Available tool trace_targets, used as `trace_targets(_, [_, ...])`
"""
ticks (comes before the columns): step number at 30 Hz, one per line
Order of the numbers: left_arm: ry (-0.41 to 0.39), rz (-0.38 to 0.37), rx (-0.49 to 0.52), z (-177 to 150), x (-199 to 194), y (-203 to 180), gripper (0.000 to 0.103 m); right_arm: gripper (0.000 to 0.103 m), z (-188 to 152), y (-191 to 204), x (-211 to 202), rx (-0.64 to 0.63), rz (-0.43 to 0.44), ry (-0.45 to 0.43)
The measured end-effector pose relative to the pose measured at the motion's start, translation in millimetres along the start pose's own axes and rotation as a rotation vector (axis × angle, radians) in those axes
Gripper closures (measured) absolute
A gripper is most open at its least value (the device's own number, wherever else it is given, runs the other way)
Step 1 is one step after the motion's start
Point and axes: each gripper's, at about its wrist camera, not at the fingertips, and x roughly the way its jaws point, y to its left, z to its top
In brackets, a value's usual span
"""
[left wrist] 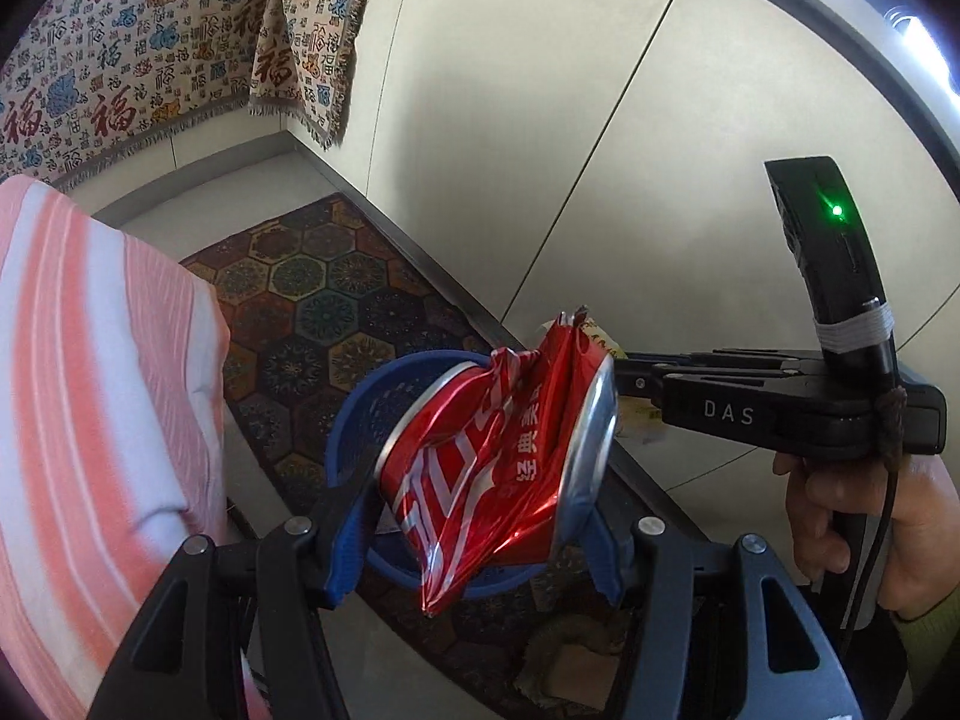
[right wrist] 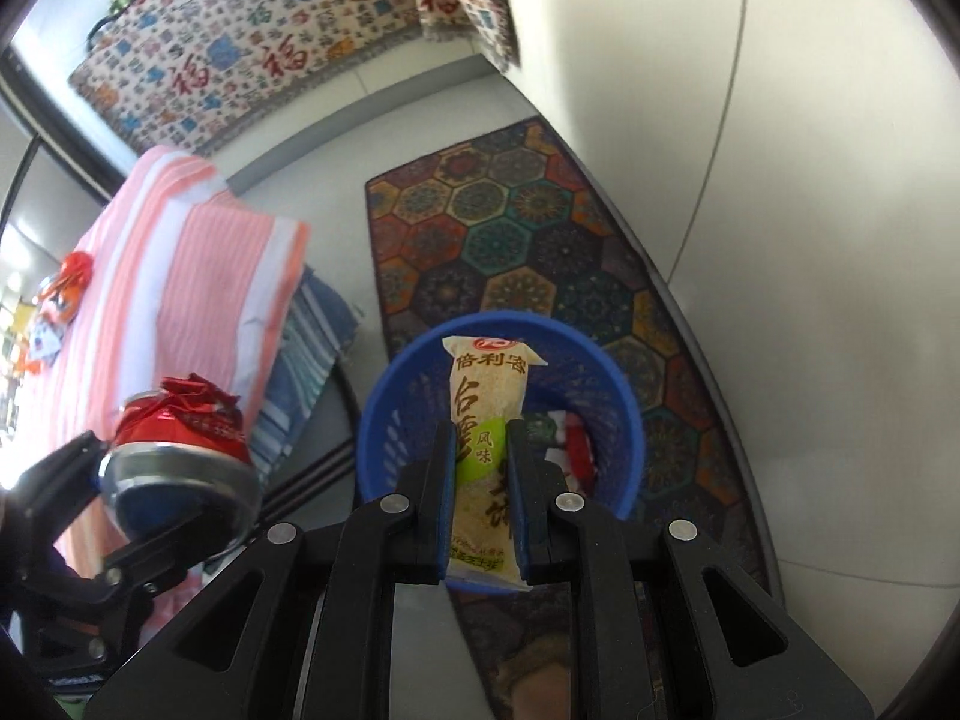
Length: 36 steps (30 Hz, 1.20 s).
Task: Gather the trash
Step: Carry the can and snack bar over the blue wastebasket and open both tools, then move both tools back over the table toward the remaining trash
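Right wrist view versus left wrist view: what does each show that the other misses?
Only the right wrist view shows the snack packet face-on between the right gripper's jaws, trash already lying in the basket, and red items on the striped cloth.

Only the left wrist view shows the person's hand and the crushed can's printed side in the left gripper.

Both show the blue basket, patterned rug and can.

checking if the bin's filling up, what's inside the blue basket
In the right wrist view, the blue basket holds some crumpled red, white and green wrapping near its right wall. The snack packet held in the right tongs covers the middle, so the rest stays hidden.
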Motion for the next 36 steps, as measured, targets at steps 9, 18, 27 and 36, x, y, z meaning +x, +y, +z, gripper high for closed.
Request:
trace_targets(9, [0.059, 0.007, 0.03, 13, 61, 0, 0.035, 0.07, 4, -30, 15, 0.081, 0.039, 0.001])
trace_targets(18, [0.004, 0.034, -0.018, 3, 32, 2, 0.035, 0.053, 3, -21, -16, 0.063, 0.006, -0.119])
trace_targets(27, [-0.121, 0.151, -0.068, -61, -100, 35, 0.035, 0.038, -13, 50, -47, -0.101, -0.085, -0.268])
trace_targets(36, [-0.143, 0.467, -0.208, -156, -203, 142, 0.035, 0.027, -80, 231, -39, -0.439, 0.072, -0.269])
